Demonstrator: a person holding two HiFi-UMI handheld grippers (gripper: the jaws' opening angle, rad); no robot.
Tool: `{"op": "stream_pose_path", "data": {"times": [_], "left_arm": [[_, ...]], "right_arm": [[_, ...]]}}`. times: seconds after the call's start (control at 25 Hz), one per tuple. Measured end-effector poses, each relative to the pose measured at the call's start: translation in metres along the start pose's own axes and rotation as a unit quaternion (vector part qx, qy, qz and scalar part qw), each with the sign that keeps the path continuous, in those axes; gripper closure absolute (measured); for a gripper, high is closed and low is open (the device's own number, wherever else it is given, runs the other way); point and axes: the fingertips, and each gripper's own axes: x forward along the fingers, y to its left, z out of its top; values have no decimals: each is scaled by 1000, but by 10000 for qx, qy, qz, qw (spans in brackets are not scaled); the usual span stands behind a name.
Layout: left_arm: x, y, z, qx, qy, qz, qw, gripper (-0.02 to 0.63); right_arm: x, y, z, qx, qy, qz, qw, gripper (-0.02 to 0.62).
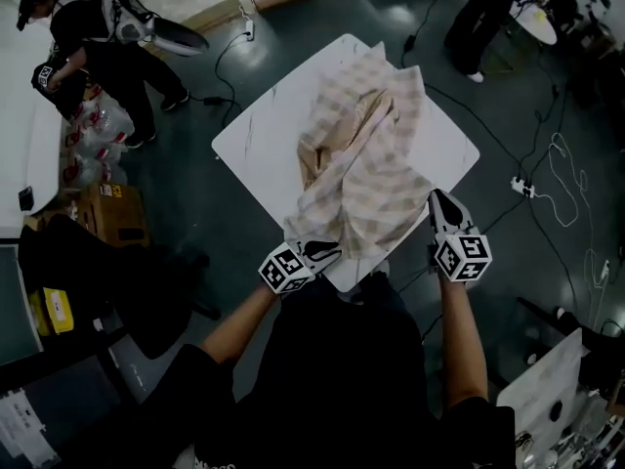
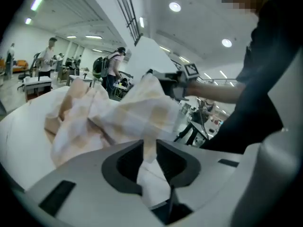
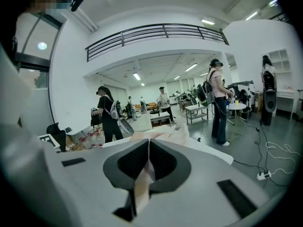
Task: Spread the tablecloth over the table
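My left claw (image 1: 317, 254) is at the near corner of the table (image 1: 256, 140). Its jaws are drawn narrow and pinch a fold of the cloth (image 1: 363, 154). In the left gripper view the fabric passes up between my pads and rises into a rumpled heap over the tabletop.

My right claw (image 1: 437, 203) is at the table's near right edge, just off the top. Its jaws are closed tight on another part of the same cloth. In the right gripper view a thin strip is squeezed between the pads and hangs below them.

The cloth is beige-and-white check. It lies bunched in a long crumpled ridge across the middle of the table, from the near corner toward the far corner. The near end stretches between my two claws. The white top is bare on the left side of the ridge and along the right edge.

The table stands corner-on to me. A cardboard box (image 1: 115, 213) sits on the floor to the table's left, and a power strip (image 1: 521, 187) lies on the floor to its right. People (image 1: 93, 42) stand well beyond the table's far sides.
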Motion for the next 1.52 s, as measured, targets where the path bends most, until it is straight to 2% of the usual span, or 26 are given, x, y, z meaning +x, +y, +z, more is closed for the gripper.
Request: {"op": "stream_pose_path", "data": {"times": [0.08,0.12,0.24,0.32,0.4,0.44,0.48,0.52,0.56,0.64,0.76,0.8,0.88,0.92,0.96,1.04,1.12,1.16,1.2,1.28,1.32,1.4,1.52], "left_arm": [[21,-26,-13,223,194,34,9996,417],[30,-33,-14,238,183,168,9994,379],[54,-36,8,330,-41,790,9963,303],[68,-28,13,504,154,1338,9896,279],[80,-13,13,684,419,2037,9757,279],[83,-5,17,746,414,2376,9676,284],[83,3,25,762,312,2652,9607,346],[82,9,34,728,159,2843,9558,438],[80,14,45,662,13,2950,9532,499],[79,24,64,534,-101,2984,9529,560],[93,36,84,497,303,2890,9555,585],[99,39,89,544,478,2869,9552,586],[110,44,95,598,741,2854,9537,586],[113,47,96,583,835,2855,9530,586],[116,49,98,539,901,2859,9525,586],[121,53,103,396,947,2858,9528,586],[127,56,112,306,954,2833,9538,586],[130,57,117,312,970,2814,9542,586],[133,58,121,346,979,2792,9546,586],[139,59,128,440,982,2724,9561,586],[142,56,131,461,998,2664,9576,586],[150,45,141,442,959,2506,9623,586],[159,32,148,275,842,2343,9681,586]], "right_arm": [[3,0,7,-13,-3,203,9998,571],[4,0,11,-45,-3,306,9995,571],[10,-3,23,-222,8,572,9981,571],[12,-5,29,-185,-7,732,9971,571],[12,-9,35,-203,-30,886,9959,571],[12,-13,37,-286,-26,939,9952,571],[13,-19,38,-384,-6,967,9946,571],[17,-28,38,-468,38,970,9942,571],[22,-39,36,-536,120,945,9940,571],[37,-68,23,-739,402,831,9930,569],[48,-106,-8,-1181,773,615,9881,567],[46,-112,-19,-1159,822,586,9881,561],[33,-115,-45,-864,870,587,9907,480],[24,-114,-58,-715,882,536,9921,458],[13,-113,-72,-615,887,392,9934,414],[-10,-115,-91,-453,822,-123,9955,365],[-30,-108,-100,-242,688,-380,9966,362],[-35,-95,-104,-216,658,-190,9974,359],[-36,-73,-109,-285,695,232,9969,360],[-31,-21,-125,-621,949,1278,9853,359],[-27,0,-134,-766,1086,1626,9777,353],[-13,22,-145,-798,1251,1820,9720,319],[12,23,-151,-723,1451,1452,9760,301]]}}
